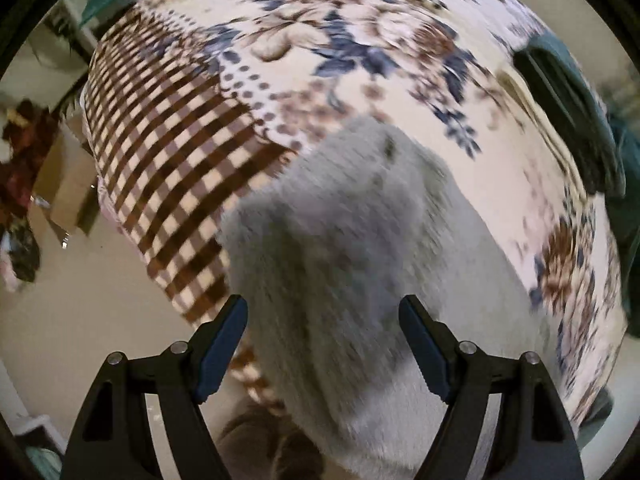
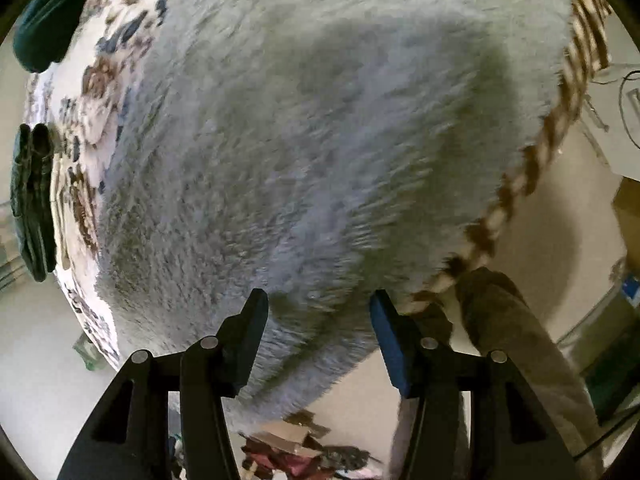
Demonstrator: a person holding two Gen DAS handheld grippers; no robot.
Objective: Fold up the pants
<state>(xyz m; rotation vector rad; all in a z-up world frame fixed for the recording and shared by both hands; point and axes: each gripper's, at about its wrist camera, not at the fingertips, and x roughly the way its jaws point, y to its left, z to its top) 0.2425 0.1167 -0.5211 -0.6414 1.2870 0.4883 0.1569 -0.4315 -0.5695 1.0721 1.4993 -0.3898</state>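
Observation:
The pants (image 1: 344, 248) are a fuzzy light grey garment lying on a bed with a floral and checked cover (image 1: 320, 48). In the left wrist view they run from the middle of the bed to its near edge, hanging over it. My left gripper (image 1: 323, 310) is open above the pants, with the cloth showing between its jaws. In the right wrist view the pants (image 2: 320, 140) fill most of the frame. My right gripper (image 2: 319, 304) is open just above their near edge. Both views are motion-blurred.
Folded dark green clothes (image 1: 576, 120) lie at the bed's far right; they also show in the right wrist view (image 2: 34, 200) at left. A person's leg in brown trousers (image 2: 512, 328) stands beside the bed. Boxes and clutter (image 1: 24, 168) sit on the beige floor.

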